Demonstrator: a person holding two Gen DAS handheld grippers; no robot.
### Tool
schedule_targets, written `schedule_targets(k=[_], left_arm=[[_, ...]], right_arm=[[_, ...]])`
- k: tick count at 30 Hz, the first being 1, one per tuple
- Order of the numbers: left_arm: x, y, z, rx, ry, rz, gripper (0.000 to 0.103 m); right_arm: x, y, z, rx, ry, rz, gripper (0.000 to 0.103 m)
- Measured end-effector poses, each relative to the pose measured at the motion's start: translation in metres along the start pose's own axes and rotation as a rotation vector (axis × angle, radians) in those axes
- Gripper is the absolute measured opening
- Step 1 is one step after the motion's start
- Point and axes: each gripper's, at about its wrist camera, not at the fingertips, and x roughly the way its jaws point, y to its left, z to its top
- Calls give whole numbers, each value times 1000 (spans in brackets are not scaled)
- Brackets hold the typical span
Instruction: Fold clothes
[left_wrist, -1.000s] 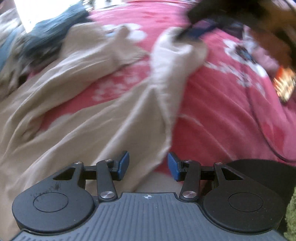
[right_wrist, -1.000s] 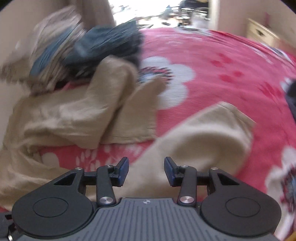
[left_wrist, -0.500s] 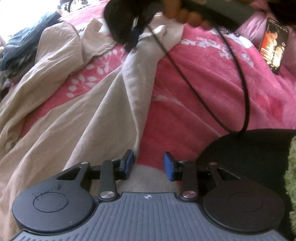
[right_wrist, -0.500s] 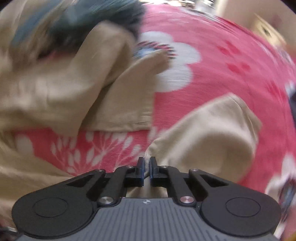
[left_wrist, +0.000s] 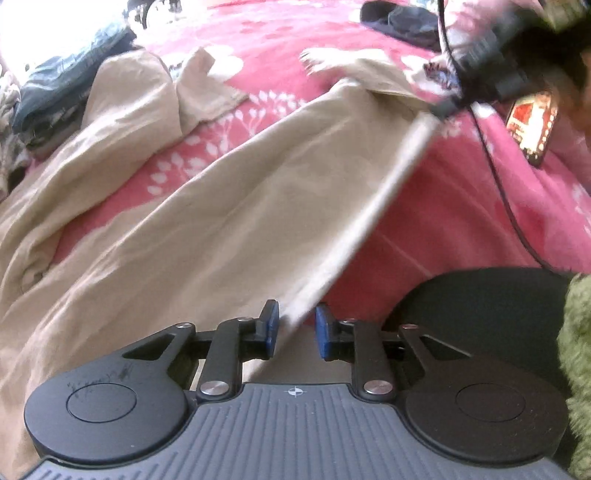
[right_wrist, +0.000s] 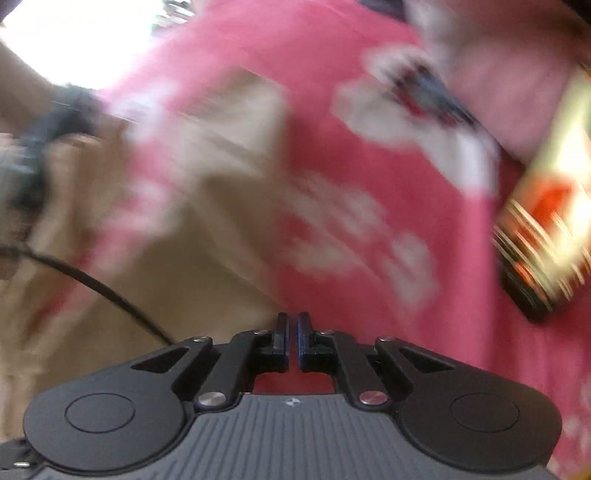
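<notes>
- Across the middle of the left wrist view, the beige garment (left_wrist: 207, 221) lies spread on the pink floral bedspread (left_wrist: 461, 206), its right edge now pulled into a taut, blurred line running from the lower centre to the upper right of the frame.
- At the upper right end of that line sits the right gripper (left_wrist: 448, 105), pinching the garment's far corner; half a second ago it was at the upper centre of the frame, so it has carried the corner rightward and stretched the edge.
- In the right wrist view the right gripper's pads are pressed nearly together, and the frame is heavily blurred, which suggests fast motion; the cloth between them cannot be made out there.
- At the lower centre, the left gripper (left_wrist: 294, 328) stays spread, the taut edge passing between its pads (left_wrist: 269, 326) without being clamped.
- A phone (left_wrist: 533, 125) lies at the right edge, dark folded clothes (left_wrist: 70, 88) at the upper left.
- Judgement: straightening this edge prepares a fold; the left gripper likely needs to close on the near end.
</notes>
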Motion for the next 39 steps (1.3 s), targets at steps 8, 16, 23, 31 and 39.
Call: schedule_targets(k=[8, 16, 23, 31, 39], left_arm=[[-9, 30, -12, -190, 86, -16, 24], [-33, 90, -37, -610, 192, 3, 35], [-56, 132, -71, -819, 243, 73, 35], [-43, 131, -77, -852, 283, 24, 36], [-30, 119, -79, -862, 313, -1, 36]], right_arm=[[-21, 8, 5, -201, -131, -63, 28], [40, 115, 32, -668, -221, -105, 51], [92, 114, 52, -649, -145, -216, 7], [-8, -66, 49, 316, -302, 64, 8], [-27, -125, -6, 576, -240, 110, 31]])
